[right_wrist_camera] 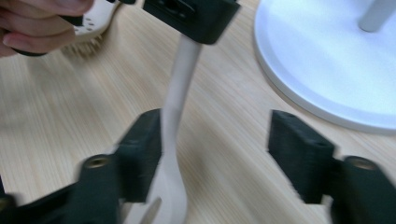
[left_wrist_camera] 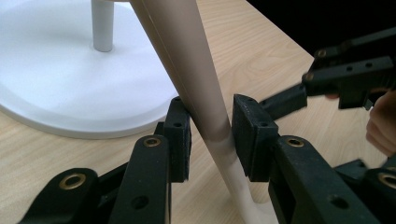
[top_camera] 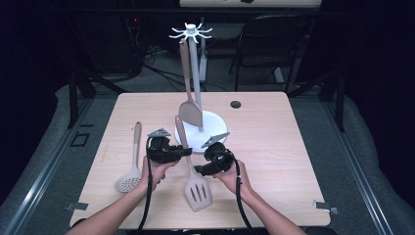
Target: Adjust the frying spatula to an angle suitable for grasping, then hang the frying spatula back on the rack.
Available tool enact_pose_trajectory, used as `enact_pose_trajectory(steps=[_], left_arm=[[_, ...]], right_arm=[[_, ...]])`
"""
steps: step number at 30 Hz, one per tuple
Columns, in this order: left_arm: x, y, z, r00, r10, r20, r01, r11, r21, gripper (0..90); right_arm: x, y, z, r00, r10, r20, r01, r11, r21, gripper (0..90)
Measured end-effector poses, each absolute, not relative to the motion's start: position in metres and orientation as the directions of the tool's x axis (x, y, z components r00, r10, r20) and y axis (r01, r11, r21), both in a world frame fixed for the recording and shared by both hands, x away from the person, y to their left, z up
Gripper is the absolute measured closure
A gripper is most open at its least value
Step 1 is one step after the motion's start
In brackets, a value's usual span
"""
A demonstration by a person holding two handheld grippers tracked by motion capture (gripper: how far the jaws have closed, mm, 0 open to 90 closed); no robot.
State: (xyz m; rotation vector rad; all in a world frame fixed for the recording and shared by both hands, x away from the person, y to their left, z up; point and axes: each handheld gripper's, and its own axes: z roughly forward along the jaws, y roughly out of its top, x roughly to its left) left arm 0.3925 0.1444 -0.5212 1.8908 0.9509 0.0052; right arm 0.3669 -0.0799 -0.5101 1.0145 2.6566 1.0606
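The slotted spatula was lying on the surface, its head toward the person and its handle slanting up toward the white stand base. The left gripper was clenched on the handle, a pad set against each side. The right gripper was released, its jaws spread wide around the lower handle, one pad just beside it. A perforated spoon lay at the left.

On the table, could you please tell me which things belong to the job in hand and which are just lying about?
In the job:
- slotted turner, handle between the left gripper pads
- right gripper, open beside it
- white utensil stand

Lying about:
- skimmer spoon
- hung spatula
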Motion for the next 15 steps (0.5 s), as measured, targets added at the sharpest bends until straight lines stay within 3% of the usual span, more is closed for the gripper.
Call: enact_pose_trajectory(steps=[7, 15], left_arm=[[0.393, 0.145, -0.521, 0.696, 0.608, -0.382, 0.606, -0.213, 0.766, 68.3], [0.392, 0.144, -0.518, 0.705, 0.599, -0.380, 0.599, -0.216, 0.771, 68.8]], right_arm=[[0.364, -0.099, -0.499, -0.767, 0.631, 0.112, 0.541, 0.543, 0.642, 15.7], [0.363, -0.131, -0.497, -0.713, 0.695, 0.095, 0.590, 0.520, 0.618, 12.1]])
